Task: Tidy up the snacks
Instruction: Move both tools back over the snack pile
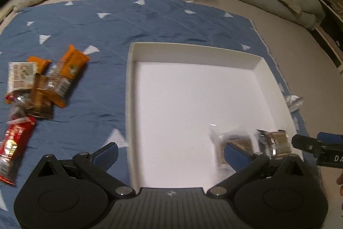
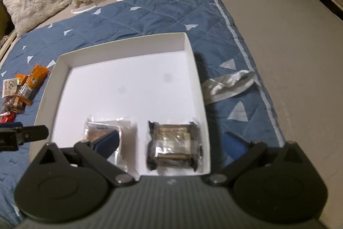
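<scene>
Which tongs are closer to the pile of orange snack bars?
Left. The left tongs hang beside the pile of orange snack bars; the right tongs are across the white tray.

A blue quilt [image 2: 150,14] is seen, stitched in diamonds and scattered with pale triangles, edged by a light stripe. A white tray [image 2: 188,50] is laid on it. Orange wrappers [image 1: 70,65], a brown bar [image 1: 40,98] and a red packet [image 1: 15,143] are shown to the side. A clear-wrapped tan snack [image 2: 103,132] and a dark-wrapped one [image 2: 173,143] are spotted in the tray. A silver wrapper [image 2: 229,85] glints on the quilt. Blue pads [image 1: 107,153] are set on black fingers.
</scene>
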`<state>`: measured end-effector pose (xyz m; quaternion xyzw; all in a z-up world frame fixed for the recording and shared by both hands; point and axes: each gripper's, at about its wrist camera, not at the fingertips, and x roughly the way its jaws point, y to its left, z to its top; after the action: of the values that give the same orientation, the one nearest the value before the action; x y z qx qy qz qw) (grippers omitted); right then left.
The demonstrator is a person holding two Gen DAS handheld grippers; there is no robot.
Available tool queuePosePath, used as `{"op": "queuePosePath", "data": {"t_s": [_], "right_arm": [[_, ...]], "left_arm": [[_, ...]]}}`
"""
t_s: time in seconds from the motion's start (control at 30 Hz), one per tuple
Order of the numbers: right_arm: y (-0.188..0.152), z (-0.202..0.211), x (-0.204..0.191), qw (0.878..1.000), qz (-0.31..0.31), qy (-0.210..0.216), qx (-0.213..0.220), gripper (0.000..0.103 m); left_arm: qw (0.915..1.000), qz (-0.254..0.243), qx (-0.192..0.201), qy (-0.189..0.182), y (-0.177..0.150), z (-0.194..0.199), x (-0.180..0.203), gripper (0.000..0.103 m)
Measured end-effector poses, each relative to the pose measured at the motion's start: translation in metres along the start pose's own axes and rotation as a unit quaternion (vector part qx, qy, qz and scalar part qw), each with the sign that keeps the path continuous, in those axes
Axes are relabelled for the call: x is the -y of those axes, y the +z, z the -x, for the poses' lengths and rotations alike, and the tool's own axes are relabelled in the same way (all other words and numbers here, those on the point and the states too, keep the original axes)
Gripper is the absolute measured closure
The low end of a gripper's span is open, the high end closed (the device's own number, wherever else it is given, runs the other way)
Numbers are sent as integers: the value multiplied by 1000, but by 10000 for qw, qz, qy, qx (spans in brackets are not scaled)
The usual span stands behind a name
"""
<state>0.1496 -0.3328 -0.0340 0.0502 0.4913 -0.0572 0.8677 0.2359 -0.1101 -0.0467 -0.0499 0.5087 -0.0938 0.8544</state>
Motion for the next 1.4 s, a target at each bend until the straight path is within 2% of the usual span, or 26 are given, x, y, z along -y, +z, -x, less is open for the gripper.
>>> {"op": "queuePosePath", "data": {"t_s": [0.33, 0.6, 0.97, 1.17, 1.4], "right_arm": [[14, -8, -53, 9995, 253, 162, 77, 0], [24, -15, -100, 9978, 528, 395, 101, 0], [30, -29, -161, 9949, 840, 562, 64, 0], [30, -26, -193, 9924, 802, 911, 185, 0], [36, -33, -232, 9895, 718, 1239, 190, 0]], "left_arm": [[9994, 234, 135, 218, 0, 21, -53, 0], [9974, 329, 181, 621, -8, 31, -101, 0], [9915, 900, 266, 900, -19, 49, -170, 0], [9884, 1131, 348, 952, -25, 59, -195, 0], [9920, 808, 315, 922, -31, 59, -209, 0]]}}
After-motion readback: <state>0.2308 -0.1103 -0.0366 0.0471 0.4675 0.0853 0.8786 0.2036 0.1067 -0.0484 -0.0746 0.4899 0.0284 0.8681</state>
